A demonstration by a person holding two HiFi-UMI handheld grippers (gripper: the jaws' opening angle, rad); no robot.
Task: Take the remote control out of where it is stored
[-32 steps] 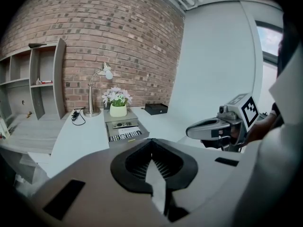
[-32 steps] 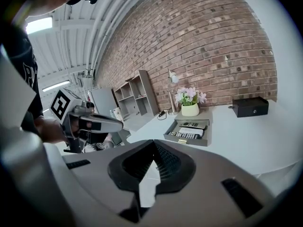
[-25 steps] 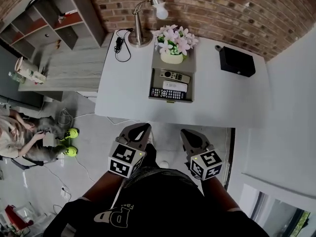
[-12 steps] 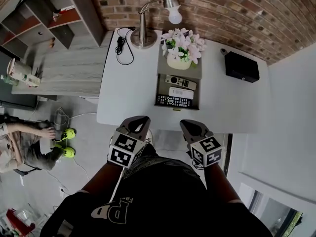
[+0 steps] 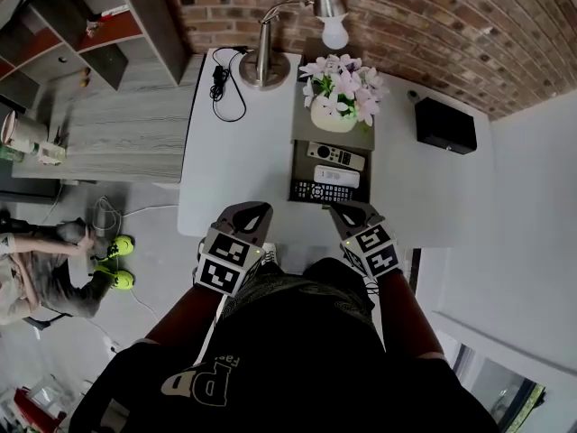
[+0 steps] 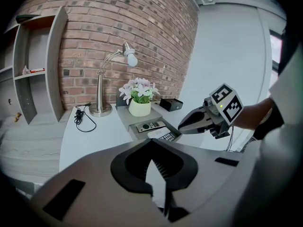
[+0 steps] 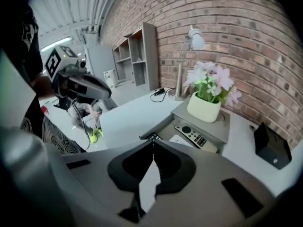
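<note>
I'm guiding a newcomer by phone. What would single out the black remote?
On the white desk, a grey stand under the flower pot has an open drawer. Of three remotes inside, the black remote is the many-keyed one at the front edge.

A desk lamp (image 5: 261, 66) stands at the back of the white tabletop (image 5: 234, 165), against the brick wall (image 5: 433, 16). A coiled black cable (image 5: 223, 84) lies just beside its base. Pink-white flowers in a pale pot (image 5: 334, 115) stand to the lamp's right. A black box (image 5: 445, 124) sits farther right, well apart.
</note>
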